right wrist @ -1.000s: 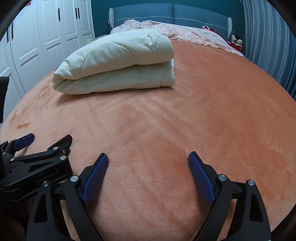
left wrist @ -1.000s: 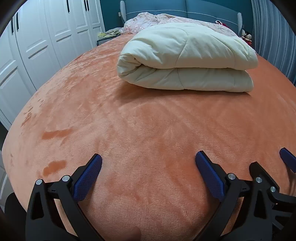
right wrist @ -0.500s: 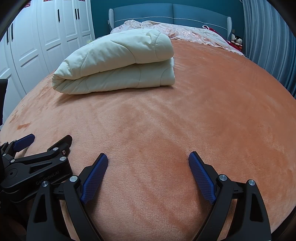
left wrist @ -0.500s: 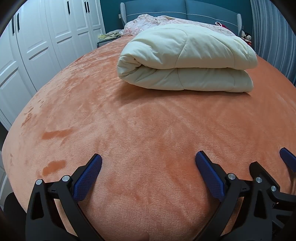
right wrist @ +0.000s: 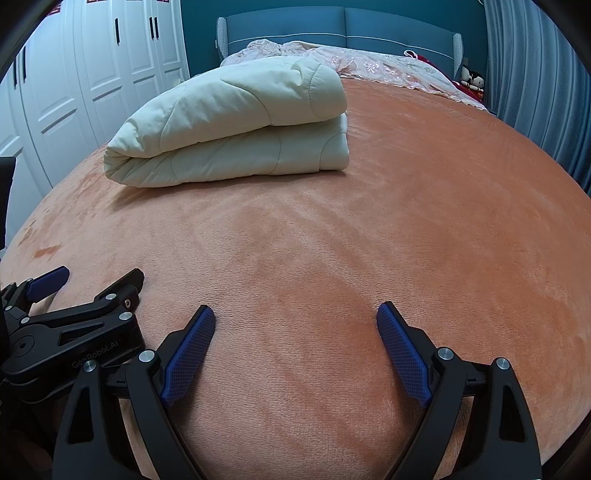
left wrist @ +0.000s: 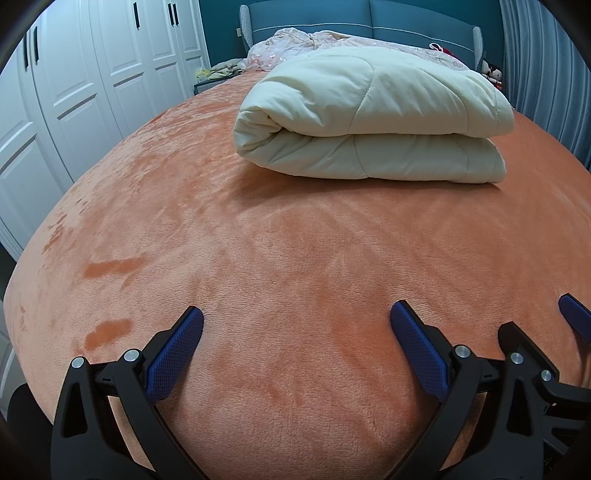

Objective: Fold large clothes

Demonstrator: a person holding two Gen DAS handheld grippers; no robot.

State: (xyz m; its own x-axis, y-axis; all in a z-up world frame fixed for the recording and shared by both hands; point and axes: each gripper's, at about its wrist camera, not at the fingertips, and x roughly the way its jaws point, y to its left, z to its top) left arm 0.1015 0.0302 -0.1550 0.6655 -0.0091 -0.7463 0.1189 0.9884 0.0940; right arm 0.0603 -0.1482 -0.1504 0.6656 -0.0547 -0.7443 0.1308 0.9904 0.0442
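Observation:
A cream quilted comforter (left wrist: 373, 118) lies folded in a thick two-layer bundle on the orange plush bed cover (left wrist: 295, 251), well beyond both grippers. It shows at upper left in the right wrist view as the same folded comforter (right wrist: 236, 125). My left gripper (left wrist: 295, 325) hovers open low over the near part of the bed, nothing between its blue pads. My right gripper (right wrist: 295, 321) is open too, just to the right of the left one, whose black body (right wrist: 74, 332) shows at the left edge. The right gripper's blue fingertip (left wrist: 574, 319) peeks in at the left view's right edge.
White wardrobe doors (left wrist: 92, 85) run along the left of the bed. A teal headboard (right wrist: 332, 26) and a crumpled pink floral blanket (right wrist: 388, 66) are at the far end. Grey-blue curtains (right wrist: 535, 81) hang on the right, small plush toys (right wrist: 472, 81) beside them.

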